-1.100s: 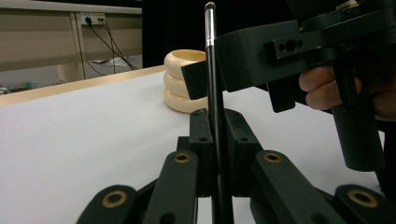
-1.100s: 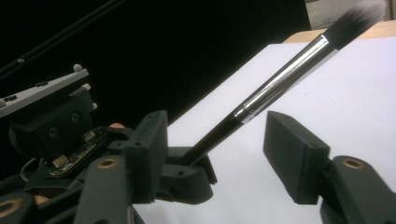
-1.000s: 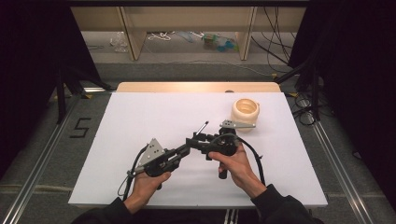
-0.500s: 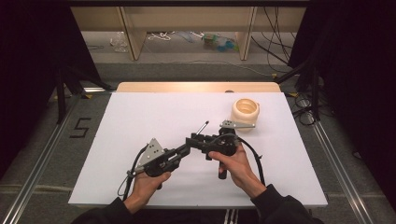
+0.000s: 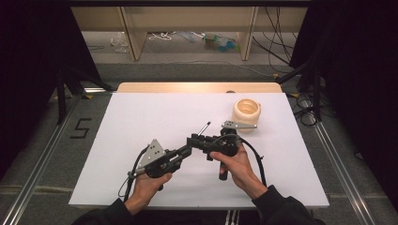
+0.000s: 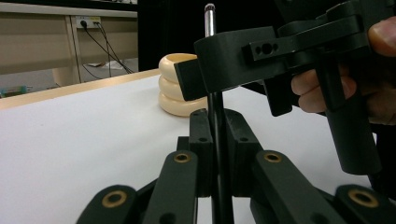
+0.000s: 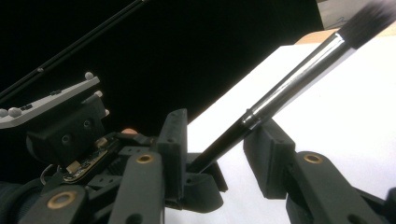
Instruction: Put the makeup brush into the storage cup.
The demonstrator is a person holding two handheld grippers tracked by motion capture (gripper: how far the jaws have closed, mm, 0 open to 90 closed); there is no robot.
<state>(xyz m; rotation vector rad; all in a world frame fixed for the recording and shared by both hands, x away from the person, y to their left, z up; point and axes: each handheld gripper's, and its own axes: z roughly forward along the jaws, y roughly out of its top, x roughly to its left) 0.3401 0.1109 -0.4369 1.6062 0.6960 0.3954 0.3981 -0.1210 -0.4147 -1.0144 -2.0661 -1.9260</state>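
Observation:
A thin brush [image 6: 208, 28] with a black handle, silver ferrule [image 7: 299, 74] and dark bristles stands up from my left gripper [image 6: 217, 119], whose jaws are shut on its handle. In the high view the brush [image 5: 203, 129] slants up and away from the left gripper [image 5: 187, 150] at mid-table. My right gripper [image 5: 193, 139] comes in from the right at the same spot. Its jaws [image 7: 219, 135] have just been closing, with the brush between them. A gap still shows on both sides of the handle, so the pads do not press on it.
A cream ridged cup [image 5: 247, 111] stands at the back right of the white table [image 5: 141, 117], behind the right hand. The same cup [image 6: 175, 86] shows beyond the jaws in the left gripper view. Cables trail from both grippers toward the front edge.

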